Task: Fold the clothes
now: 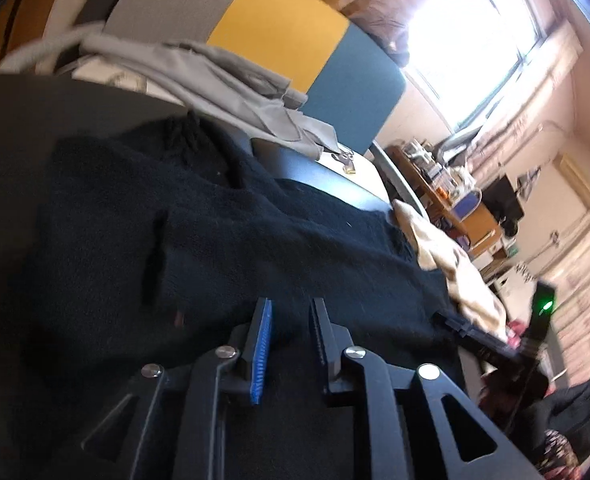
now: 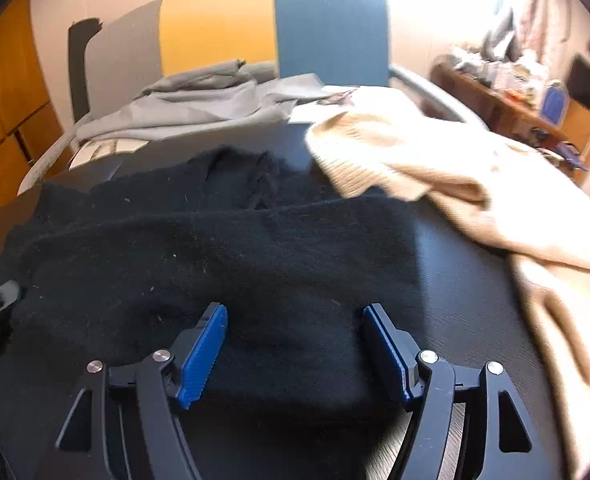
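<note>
Left gripper point(image 1: 291, 312): I am seeing its fingers point(image 1: 261, 344) standing a little apart over the black sweater point(image 1: 215, 240), with nothing pinched between them.
Right gripper point(image 2: 295, 320): I am holding its fingers point(image 2: 205, 348) wide apart above the near edge of the sweater, the pads pressing on nothing.
Black sweater: it is lying spread flat on the dark table point(image 2: 467, 320), folded over itself, just ahead of both grippers.
Beige sweater point(image 2: 435, 168): it is lying crumpled to the right, its edge overlapping the black one's far right corner.
Grey cloth point(image 2: 199, 108): it is sitting bunched at the table's far edge, behind the black sweater.
Panel point(image 2: 271, 24): it is standing behind the table in grey, yellow and blue.
</note>
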